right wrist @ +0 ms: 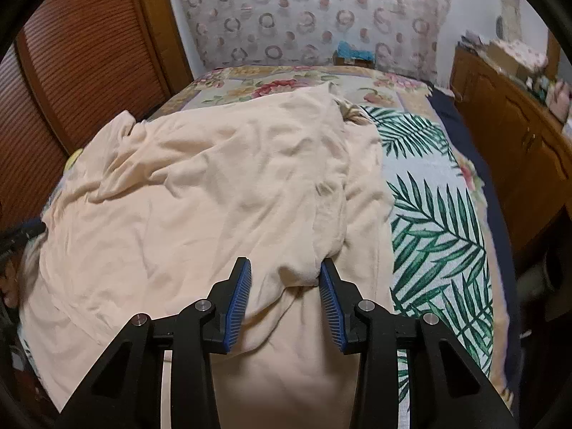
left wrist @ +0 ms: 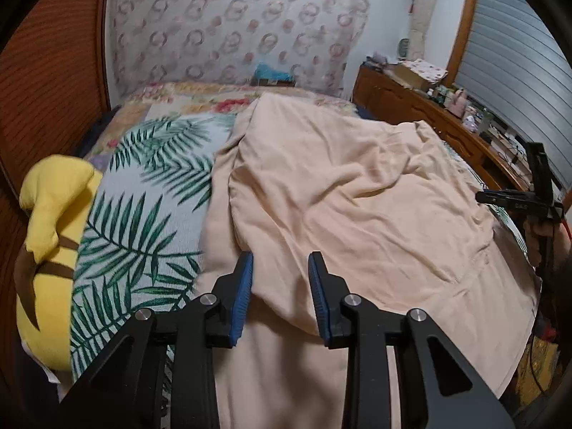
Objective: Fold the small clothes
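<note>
**One peach garment, two grippers, one bed**

While a single peach garment (left wrist: pixel 357 207) lies spread and creased across the bed (left wrist: pixel 143 193), two grippers work at its near edge. Jaws of the left gripper (left wrist: pixel 280 296) stand partly open, a fold of the cloth between the blue pads; whether they press it I cannot tell. The right gripper (right wrist: pixel 285 300) likewise stands partly open with a bunched fold between its pads. One yellow plush toy (left wrist: pixel 53 214) sits at the bed's left. One palm-leaf bedspread (right wrist: pixel 439 228) covers the bed; a wooden dresser (right wrist: pixel 511 136) stands alongside, with patterned wallpaper (left wrist: pixel 232 18) behind.
</note>
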A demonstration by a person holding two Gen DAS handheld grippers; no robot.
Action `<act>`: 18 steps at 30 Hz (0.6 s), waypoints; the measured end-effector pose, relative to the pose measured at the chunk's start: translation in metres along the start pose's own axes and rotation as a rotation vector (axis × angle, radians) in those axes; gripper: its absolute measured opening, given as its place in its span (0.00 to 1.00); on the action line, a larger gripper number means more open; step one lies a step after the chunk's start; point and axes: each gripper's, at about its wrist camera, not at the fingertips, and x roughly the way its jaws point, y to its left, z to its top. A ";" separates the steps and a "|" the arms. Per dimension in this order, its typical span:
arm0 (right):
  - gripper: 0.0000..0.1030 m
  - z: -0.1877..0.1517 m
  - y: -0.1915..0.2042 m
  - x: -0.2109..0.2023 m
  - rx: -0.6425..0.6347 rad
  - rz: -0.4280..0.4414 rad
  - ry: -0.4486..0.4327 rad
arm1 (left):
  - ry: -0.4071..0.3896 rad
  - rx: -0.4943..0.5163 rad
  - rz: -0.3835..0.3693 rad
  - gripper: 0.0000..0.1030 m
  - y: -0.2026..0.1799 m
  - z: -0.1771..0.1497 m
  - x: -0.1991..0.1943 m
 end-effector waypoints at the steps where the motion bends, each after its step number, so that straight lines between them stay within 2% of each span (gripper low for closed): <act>1: 0.40 0.000 0.003 0.001 -0.011 -0.005 0.001 | -0.002 0.010 0.001 0.32 -0.002 0.000 -0.002; 3: 0.40 -0.001 0.007 0.001 -0.025 -0.011 0.003 | -0.002 0.032 -0.003 0.32 -0.006 -0.001 -0.005; 5: 0.40 -0.002 0.009 0.003 -0.036 -0.022 0.007 | 0.032 0.049 0.022 0.32 -0.009 -0.003 -0.002; 11: 0.39 0.000 0.003 0.006 -0.014 -0.021 0.016 | 0.103 0.021 0.055 0.32 -0.003 0.000 0.017; 13: 0.32 0.001 0.000 0.008 -0.003 -0.023 0.022 | 0.105 0.012 0.035 0.31 -0.002 0.003 0.020; 14: 0.27 0.002 -0.001 0.008 -0.003 -0.026 0.023 | 0.107 0.014 0.034 0.27 -0.002 0.003 0.020; 15: 0.19 0.003 -0.003 0.008 -0.004 -0.028 0.022 | 0.112 0.021 0.037 0.13 -0.003 0.003 0.021; 16: 0.16 0.003 -0.004 0.008 -0.007 -0.029 0.021 | 0.113 0.027 0.053 0.08 -0.004 0.004 0.021; 18: 0.09 0.003 -0.002 0.006 -0.026 -0.023 0.008 | 0.090 0.036 0.065 0.05 -0.008 0.005 0.016</act>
